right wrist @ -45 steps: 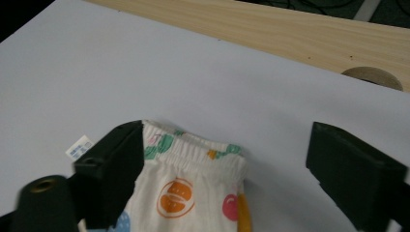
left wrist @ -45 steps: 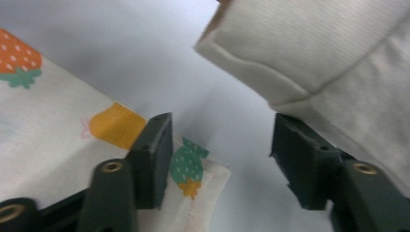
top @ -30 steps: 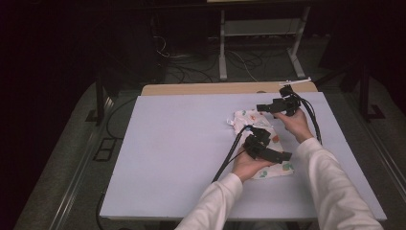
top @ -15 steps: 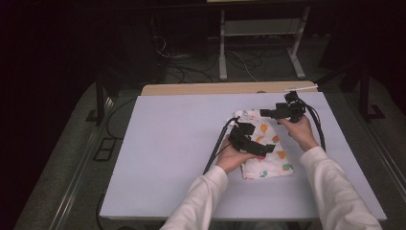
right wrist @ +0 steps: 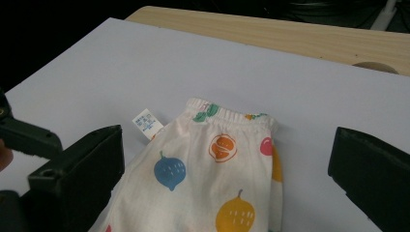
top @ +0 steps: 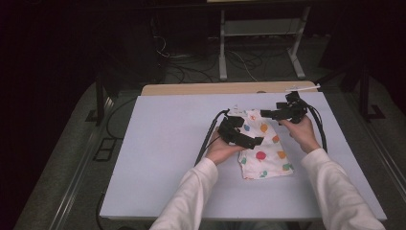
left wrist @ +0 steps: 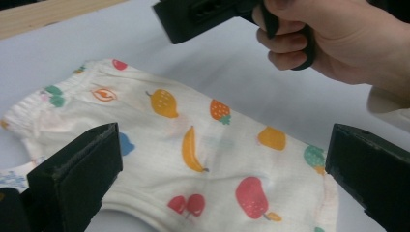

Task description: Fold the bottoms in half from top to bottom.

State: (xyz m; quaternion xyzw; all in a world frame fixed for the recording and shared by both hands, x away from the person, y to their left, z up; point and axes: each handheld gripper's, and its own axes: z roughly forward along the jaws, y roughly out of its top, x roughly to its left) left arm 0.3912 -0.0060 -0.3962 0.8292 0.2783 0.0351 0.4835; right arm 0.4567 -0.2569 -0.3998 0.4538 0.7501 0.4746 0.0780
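Cotton shorts [top: 265, 151], fruit-printed, flat; elastic waistband [right wrist: 227, 114] ribbed.

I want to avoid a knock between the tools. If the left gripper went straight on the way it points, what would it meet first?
Probably the fruit-print shorts lying between its open jaws; the right gripper sits farther off and higher, though depth is hard to judge.

High view: fixed overhead, looking forward and down on the surface [top: 158, 158]. Both gripper views ride low and close, looking along their fingers. All three share the fruit-print shorts [top: 265, 153].
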